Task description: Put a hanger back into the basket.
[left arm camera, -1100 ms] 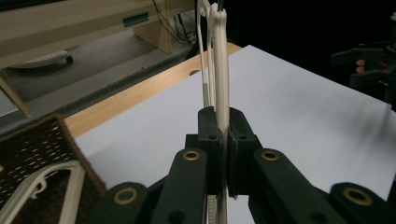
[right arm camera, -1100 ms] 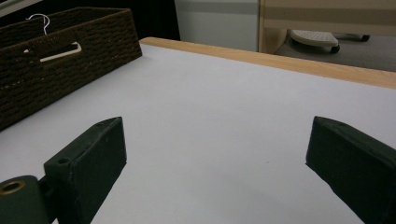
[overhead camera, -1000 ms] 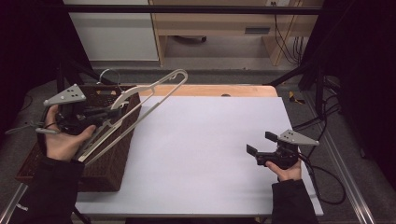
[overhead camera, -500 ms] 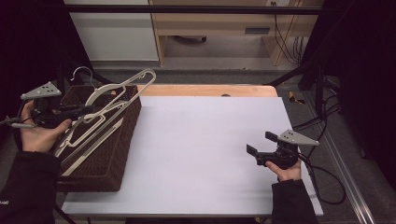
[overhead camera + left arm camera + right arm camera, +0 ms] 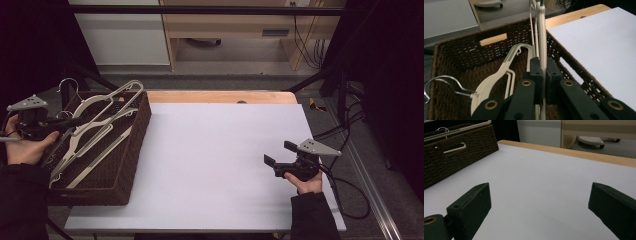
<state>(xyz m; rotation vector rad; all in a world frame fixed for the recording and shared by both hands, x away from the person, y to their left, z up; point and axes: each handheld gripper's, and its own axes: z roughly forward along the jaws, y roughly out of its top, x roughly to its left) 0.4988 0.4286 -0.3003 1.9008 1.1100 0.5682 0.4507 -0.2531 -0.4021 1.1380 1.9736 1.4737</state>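
My left gripper (image 5: 80, 120) is at the left edge of the brown wicker basket (image 5: 136, 145) and is shut on a cream plastic hanger (image 5: 132, 87). In the left gripper view its pads (image 5: 535, 72) pinch the hanger's thin bar (image 5: 542, 37), which runs edge-on toward the basket's far rim (image 5: 461, 42). Another cream hanger (image 5: 496, 80) with a metal hook (image 5: 439, 82) lies inside the basket. My right gripper (image 5: 277, 153) rests in a hand at the right of the white table top (image 5: 210, 150). Its jaws stand wide open (image 5: 539, 202) with nothing between them.
The basket stands at the table's left side, seen far left in the right gripper view (image 5: 454, 157). A wooden strip (image 5: 220, 96) borders the table's far edge. Black frame bars and cables (image 5: 345, 130) run along the right side.
My left hand has moved left and down with the hanger, bringing it from over the table's edge into the basket. The right gripper has stayed still.
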